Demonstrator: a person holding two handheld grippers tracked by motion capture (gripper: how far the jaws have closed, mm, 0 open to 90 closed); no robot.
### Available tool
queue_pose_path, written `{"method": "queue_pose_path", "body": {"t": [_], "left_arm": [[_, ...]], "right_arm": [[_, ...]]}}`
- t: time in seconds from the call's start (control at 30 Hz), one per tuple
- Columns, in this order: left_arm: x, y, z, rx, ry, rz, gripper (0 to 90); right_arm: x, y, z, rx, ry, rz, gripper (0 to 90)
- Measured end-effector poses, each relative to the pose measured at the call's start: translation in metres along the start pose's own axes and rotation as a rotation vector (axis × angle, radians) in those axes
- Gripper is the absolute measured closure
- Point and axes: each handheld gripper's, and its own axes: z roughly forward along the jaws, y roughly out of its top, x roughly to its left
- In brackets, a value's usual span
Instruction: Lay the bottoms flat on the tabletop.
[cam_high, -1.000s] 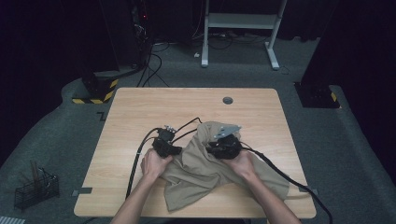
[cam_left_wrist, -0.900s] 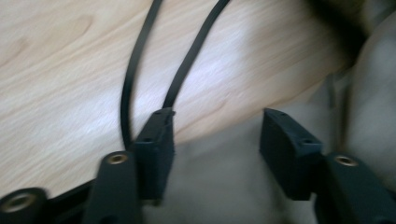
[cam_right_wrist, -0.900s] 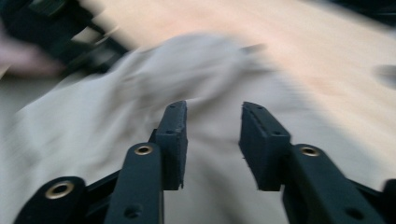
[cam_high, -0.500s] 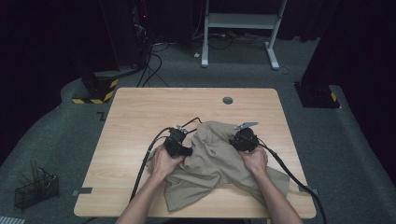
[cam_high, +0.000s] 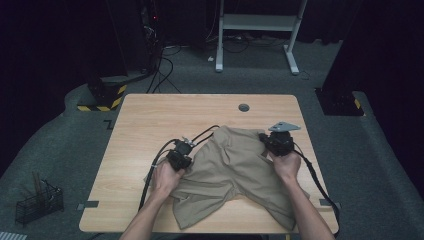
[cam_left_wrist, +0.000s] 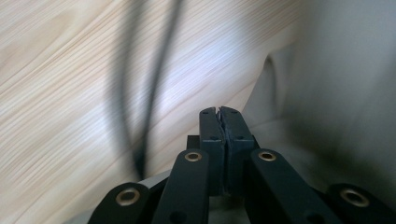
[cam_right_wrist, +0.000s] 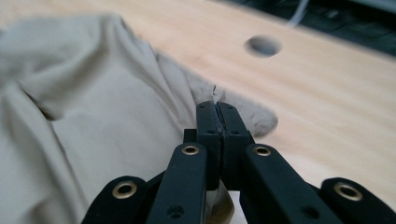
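Observation:
A pair of khaki shorts (cam_high: 235, 165) lies spread on the wooden table (cam_high: 150, 115), with its legs toward the near edge. My left gripper (cam_high: 185, 147) is at the garment's left edge. In the left gripper view its jaws (cam_left_wrist: 219, 112) are pressed together on a thin fold of the cloth (cam_left_wrist: 345, 93). My right gripper (cam_high: 267, 137) sits at the far right corner of the shorts. In the right gripper view its jaws (cam_right_wrist: 217, 106) are shut on the bunched edge of the fabric (cam_right_wrist: 93, 93).
A round cable hole (cam_high: 243, 107) sits near the table's far edge, ahead of the right gripper (cam_right_wrist: 263, 45). Black cables (cam_high: 205, 134) trail over the table by the left gripper. On the floor are a wire basket (cam_high: 37, 202) and a white desk frame (cam_high: 260, 25).
My right gripper has moved right and slightly away, drawing the cloth with it. The shorts now lie wider and flatter. The left gripper has stayed near the same spot.

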Motion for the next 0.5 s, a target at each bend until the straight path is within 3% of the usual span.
{"method": "queue_pose_path", "body": {"t": [0.07,0.13,0.17,0.23,0.27,0.3,0.37,0.4,0.5], "left_arm": [[0.013,-0.011,-0.006,0.029,0.05,-0.031,88.7],[0.026,-0.021,-0.012,0.06,0.047,-0.085,88.7],[0.029,-0.023,-0.015,0.06,0.043,-0.095,88.6],[0.034,-0.023,-0.022,0.013,0.022,-0.111,87.7],[0.033,-0.02,-0.024,-0.033,0.007,-0.122,84.9],[0.033,-0.015,-0.027,-0.073,-0.011,-0.117,76.4],[0.029,0.0,-0.027,-0.142,-0.091,-0.136,62.1],[0.026,0.009,-0.026,-0.164,-0.125,-0.137,54.9],[0.02,0.037,-0.015,-0.189,-0.224,-0.144,45.1]], "right_arm": [[-0.012,-0.001,-0.009,-0.013,-0.03,0.019,88.9],[-0.026,-0.007,-0.011,0.006,-0.055,0.057,88.9],[-0.032,-0.013,-0.007,0.051,-0.047,0.082,88.7],[-0.033,-0.021,0.004,0.133,-0.021,0.077,87.8],[-0.03,-0.025,0.01,0.178,-0.015,0.062,86.0],[-0.027,-0.028,0.014,0.19,-0.011,0.058,79.8],[-0.024,-0.027,0.016,0.159,0.006,0.076,64.2],[-0.022,-0.024,0.016,0.142,0.014,0.09,57.6],[-0.017,-0.013,0.019,0.132,0.032,0.1,44.7]]}}
